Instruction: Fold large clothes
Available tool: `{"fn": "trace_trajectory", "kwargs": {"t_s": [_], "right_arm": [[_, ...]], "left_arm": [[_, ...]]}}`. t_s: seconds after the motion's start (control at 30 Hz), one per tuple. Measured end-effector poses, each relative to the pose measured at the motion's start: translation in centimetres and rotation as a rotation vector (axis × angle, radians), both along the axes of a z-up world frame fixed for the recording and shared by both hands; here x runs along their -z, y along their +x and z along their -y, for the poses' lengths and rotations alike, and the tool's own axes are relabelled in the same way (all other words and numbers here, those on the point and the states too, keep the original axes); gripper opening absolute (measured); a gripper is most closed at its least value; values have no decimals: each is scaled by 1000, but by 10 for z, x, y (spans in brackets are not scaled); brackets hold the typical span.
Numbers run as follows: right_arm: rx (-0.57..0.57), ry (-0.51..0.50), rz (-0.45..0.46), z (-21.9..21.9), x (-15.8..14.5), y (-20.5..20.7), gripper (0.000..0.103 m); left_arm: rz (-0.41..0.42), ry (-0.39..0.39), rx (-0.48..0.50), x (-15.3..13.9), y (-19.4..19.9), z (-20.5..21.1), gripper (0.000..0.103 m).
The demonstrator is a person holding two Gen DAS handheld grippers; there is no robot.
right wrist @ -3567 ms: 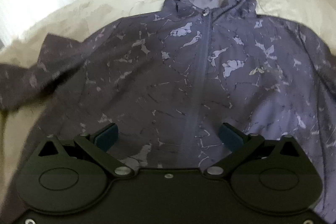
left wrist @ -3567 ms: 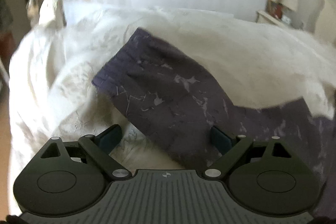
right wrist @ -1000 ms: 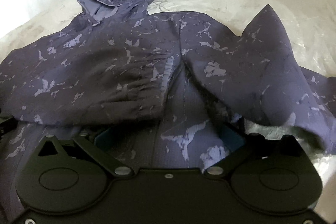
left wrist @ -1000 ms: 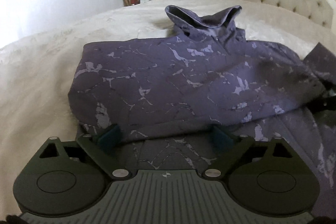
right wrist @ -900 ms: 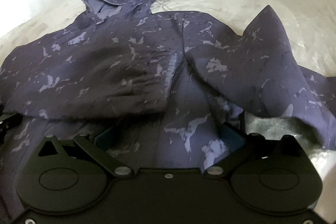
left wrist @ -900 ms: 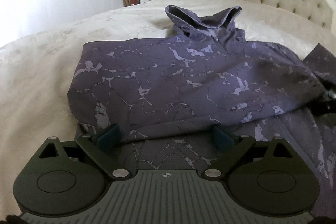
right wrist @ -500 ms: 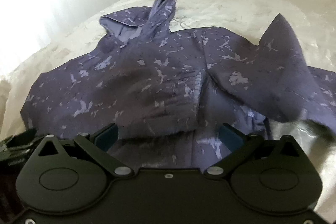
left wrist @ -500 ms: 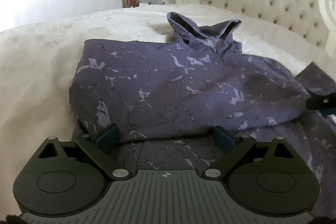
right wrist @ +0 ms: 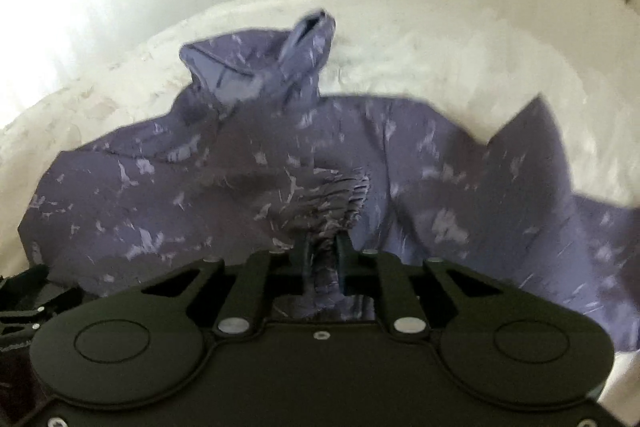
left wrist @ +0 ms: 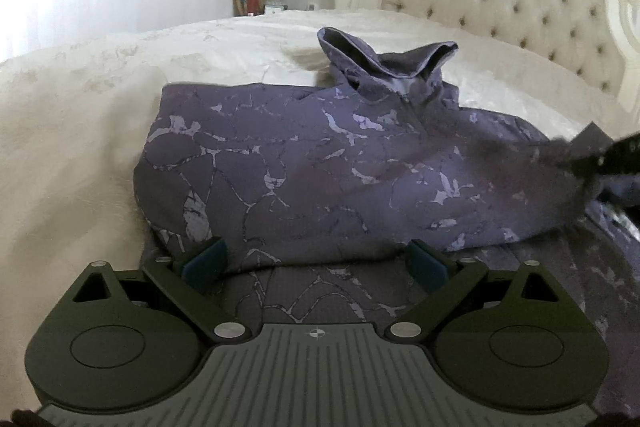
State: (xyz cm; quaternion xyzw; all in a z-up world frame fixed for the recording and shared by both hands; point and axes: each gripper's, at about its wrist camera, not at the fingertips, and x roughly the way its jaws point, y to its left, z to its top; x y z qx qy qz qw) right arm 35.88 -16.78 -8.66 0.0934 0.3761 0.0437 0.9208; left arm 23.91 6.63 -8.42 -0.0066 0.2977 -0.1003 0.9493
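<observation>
The purple, marble-patterned hooded jacket (left wrist: 320,163) lay on the cream quilted bed (left wrist: 100,99), one sleeve already folded across its chest. The right gripper (right wrist: 322,257) had its fingers clamped on that sleeve's gathered cuff, apparently; the left gripper (left wrist: 316,263) hovered, fingers apart. The other sleeve (right wrist: 532,171) and body remained unfolded.

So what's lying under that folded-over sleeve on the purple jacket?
Under the sleeve lies the jacket front, its marbled fabric showing just below the sleeve's edge. The zipper and chest are covered, so they cannot be seen. The right tool pinches the sleeve's gathered cuff.
</observation>
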Motion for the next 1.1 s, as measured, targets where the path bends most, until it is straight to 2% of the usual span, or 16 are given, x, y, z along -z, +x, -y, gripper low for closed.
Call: {"fn": "trace_trajectory", "kwargs": {"t_s": [0.1,0.17,0.3,0.33,0.43,0.47,0.53,0.63,0.67,0.8,0.9,1.0,1.1], "right_arm": [[13,-52,37,-2,-6,-3,19],[26,-68,19,0,-2,2,19],[38,-71,-34,0,16,12,21],[37,-78,-47,-1,21,14,25],[38,-89,-72,-2,33,15,39],[35,-82,-79,-1,37,15,41],[34,-79,-80,0,40,14,44],[27,-57,-84,5,39,13,60],[24,-26,-89,8,38,13,65],[13,101,-112,24,24,-3,67],[17,154,-128,40,11,-22,73],[48,182,-139,67,-2,-42,73],[109,161,-155,98,-12,-54,73]], "left_arm": [[32,-25,-3,-18,-6,-4,97],[68,-36,-11,-30,-6,-8,97],[74,20,-35,-37,16,-11,97],[59,41,-48,-34,24,-13,97],[-81,93,-91,-9,51,-20,97],[-99,97,-90,-2,55,-20,98],[-78,114,-89,1,53,-18,99],[-78,143,-95,-1,51,-13,99],[-85,140,-94,-3,50,-14,99],[-98,100,-88,-18,40,-17,99],[-110,47,-77,-29,27,-17,99],[-133,3,-58,-35,22,-8,99],[-145,-29,-24,-41,19,11,99]]}}
